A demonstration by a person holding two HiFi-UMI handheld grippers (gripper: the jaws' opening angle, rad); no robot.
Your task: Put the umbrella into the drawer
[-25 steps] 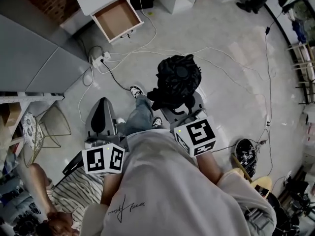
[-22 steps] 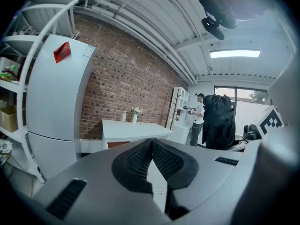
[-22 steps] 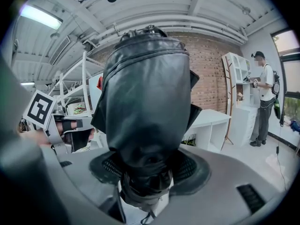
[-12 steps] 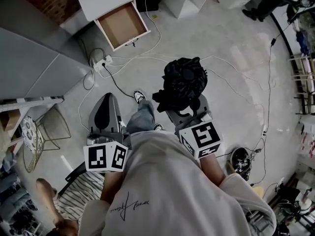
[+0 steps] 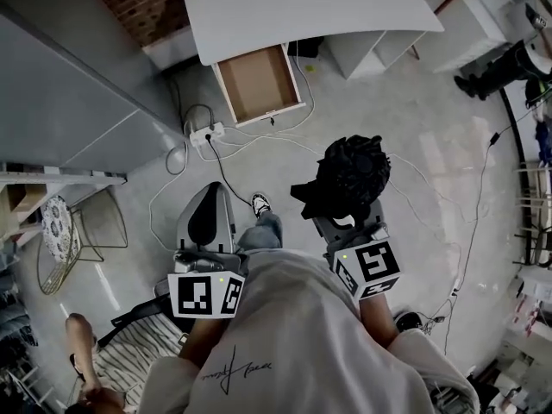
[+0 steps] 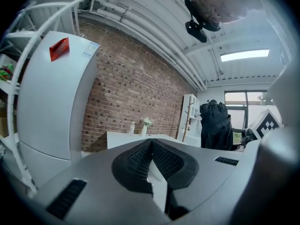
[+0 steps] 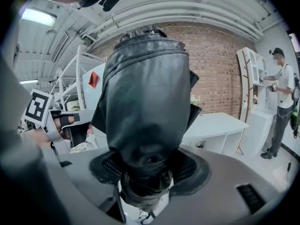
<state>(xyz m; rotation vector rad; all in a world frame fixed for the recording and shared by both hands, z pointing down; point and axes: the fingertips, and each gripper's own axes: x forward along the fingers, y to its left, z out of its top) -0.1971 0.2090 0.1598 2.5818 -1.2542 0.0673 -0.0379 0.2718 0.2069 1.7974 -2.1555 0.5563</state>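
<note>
Person has stepped closer, open drawer (image 5: 259, 83) nearer now. Right gripper (image 7: 145, 172) clamps folded umbrella (image 5: 349, 175); left gripper (image 6: 151, 165) pinched together, empty.

floor (image 5: 414, 123) carries cables (image 5: 226, 177), power strip (image 5: 207, 134)

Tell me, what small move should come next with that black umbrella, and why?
Probably carry it forward toward the drawer. The right gripper is shut on the folded umbrella, and the drawer under the white desk stands open, bare inside, some floor away. The left gripper is shut on nothing, so nothing else seems needed first.
</note>
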